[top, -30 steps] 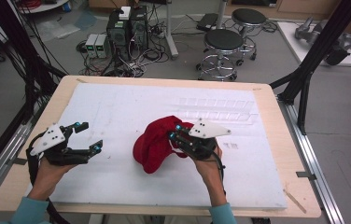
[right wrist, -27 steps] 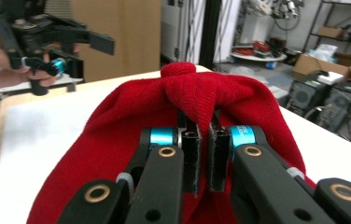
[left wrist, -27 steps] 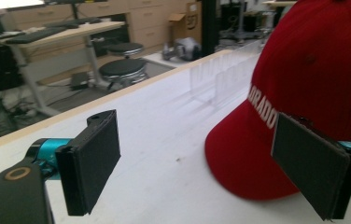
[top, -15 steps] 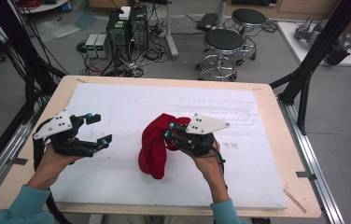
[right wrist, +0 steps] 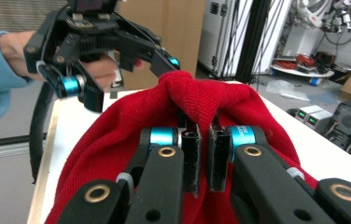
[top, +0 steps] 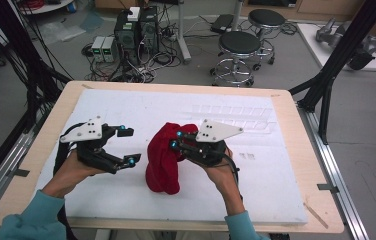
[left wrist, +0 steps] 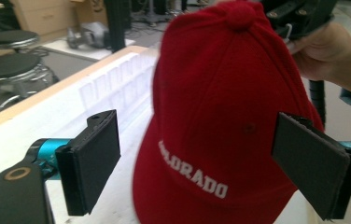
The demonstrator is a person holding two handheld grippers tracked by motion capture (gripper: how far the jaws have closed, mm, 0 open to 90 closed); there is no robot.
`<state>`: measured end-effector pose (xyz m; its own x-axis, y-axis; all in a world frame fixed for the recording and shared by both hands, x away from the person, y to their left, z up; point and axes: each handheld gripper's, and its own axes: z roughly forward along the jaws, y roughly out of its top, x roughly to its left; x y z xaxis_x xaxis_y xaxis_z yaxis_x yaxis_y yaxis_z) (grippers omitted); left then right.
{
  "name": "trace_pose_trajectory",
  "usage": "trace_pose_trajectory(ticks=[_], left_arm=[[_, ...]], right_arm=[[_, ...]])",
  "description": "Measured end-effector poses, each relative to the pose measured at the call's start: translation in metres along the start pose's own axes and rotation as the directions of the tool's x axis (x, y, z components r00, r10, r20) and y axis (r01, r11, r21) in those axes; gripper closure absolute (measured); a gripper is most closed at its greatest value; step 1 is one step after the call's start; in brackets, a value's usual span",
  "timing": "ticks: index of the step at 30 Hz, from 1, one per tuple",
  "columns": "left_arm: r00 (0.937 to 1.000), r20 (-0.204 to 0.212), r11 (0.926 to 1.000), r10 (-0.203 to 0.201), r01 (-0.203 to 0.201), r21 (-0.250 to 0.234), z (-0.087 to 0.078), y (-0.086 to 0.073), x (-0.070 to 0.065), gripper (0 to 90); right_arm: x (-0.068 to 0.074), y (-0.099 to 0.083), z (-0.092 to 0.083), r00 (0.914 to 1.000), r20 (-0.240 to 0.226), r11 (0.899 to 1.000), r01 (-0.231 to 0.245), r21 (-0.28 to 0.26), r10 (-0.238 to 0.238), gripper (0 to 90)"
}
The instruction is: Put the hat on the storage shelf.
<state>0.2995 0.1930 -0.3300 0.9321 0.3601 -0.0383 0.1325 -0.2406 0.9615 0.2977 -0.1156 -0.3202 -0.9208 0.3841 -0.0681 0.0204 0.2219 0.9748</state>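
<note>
Red cap (top: 162,159) pinched in right gripper (top: 175,140), beside left gripper (top: 129,146)

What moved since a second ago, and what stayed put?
The right gripper kept its pinch on the red cap and lifted it, so it went from a bunched heap to hanging down long. The left gripper, open, rose and moved nearer the cap. The white mat and table stayed put.
</note>
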Motion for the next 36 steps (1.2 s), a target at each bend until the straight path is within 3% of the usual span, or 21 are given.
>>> trace_pose_trajectory(ticks=[7,9,11,22,28,36], left_arm=[[0.9988,0.048,1.0,-0.009,0.009,0.002,0.013,0.001,-0.003,15.7],[0.9959,0.089,0.9999,-0.014,0.014,-0.007,0.015,0.002,-0.004,15.7],[0.9947,0.102,0.9999,-0.012,0.012,-0.001,0.017,0.002,-0.006,15.7],[0.9926,0.12,0.9994,-0.016,0.012,0.033,0.027,0.001,-0.008,16.5],[0.9891,0.147,0.9981,-0.002,-0.007,0.062,0.029,0.001,-0.01,36.3],[0.9911,0.129,0.9958,-0.032,0.021,0.09,0.026,0.0,-0.009,58.7]], right_arm=[[0.004,0.009,0.003,0.9991,-0.035,1.0,0.022,-0.003,-0.023,87.1],[0.006,0.013,0.005,0.9985,-0.043,0.999,0.036,0.004,-0.036,87.1],[0.007,0.014,0.006,0.9977,-0.052,0.999,0.045,0.004,-0.045,87.1],[0.01,0.02,0.014,0.9953,-0.078,0.998,0.057,-0.005,-0.057,87.1],[0.012,0.021,0.017,0.9947,-0.08,0.998,0.064,0.001,-0.064,87.1],[0.012,0.021,0.019,0.995,-0.075,0.998,0.067,0.015,-0.066,87.0]])
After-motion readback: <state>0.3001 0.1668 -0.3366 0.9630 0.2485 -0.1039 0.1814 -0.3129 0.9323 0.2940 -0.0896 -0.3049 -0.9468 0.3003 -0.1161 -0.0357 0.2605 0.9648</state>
